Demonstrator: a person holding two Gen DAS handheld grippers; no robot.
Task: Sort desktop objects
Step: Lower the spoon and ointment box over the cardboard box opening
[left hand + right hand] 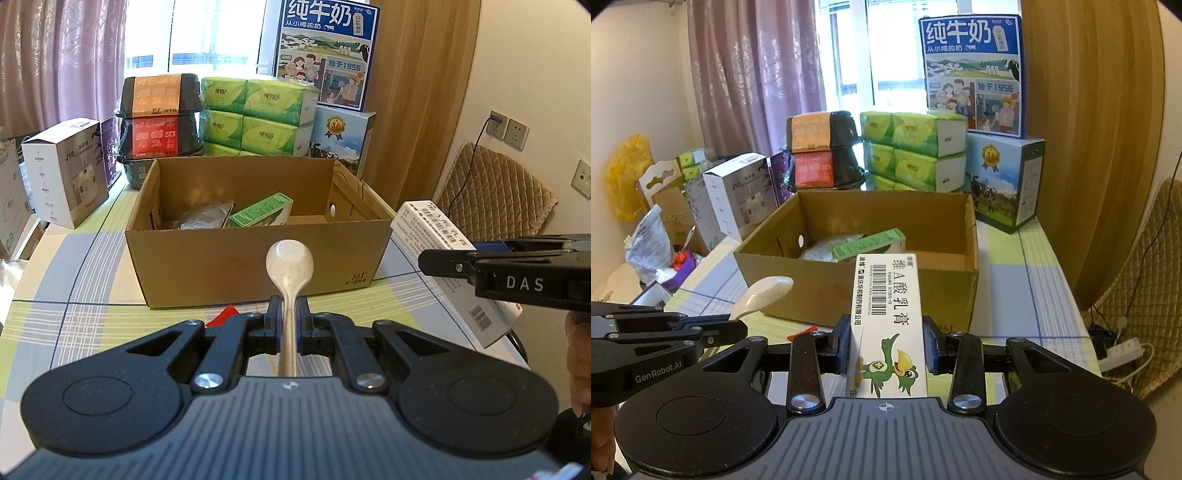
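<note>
My left gripper (289, 302) is shut on the handle of a cream speckled spoon (290, 258), whose bowl points toward an open cardboard box (258, 266) just ahead. My right gripper (888, 332) is shut on a white ointment carton (888, 317) printed with a green bird, also held in front of the cardboard box (871, 295). Inside the box lie a green carton (262, 214) and a silver pouch (207, 218). In the left wrist view the right gripper (428, 260) enters from the right with the white carton (454, 266); in the right wrist view the left gripper (738, 330) and spoon (764, 293) show at left.
The checked tablecloth (85, 280) carries a small red object (221, 317) below the box front. Behind the box stand stacked black bowls (159, 118), green tissue packs (258, 118), milk cartons (325, 55) and a white appliance box (66, 173). A padded chair (491, 195) stands right.
</note>
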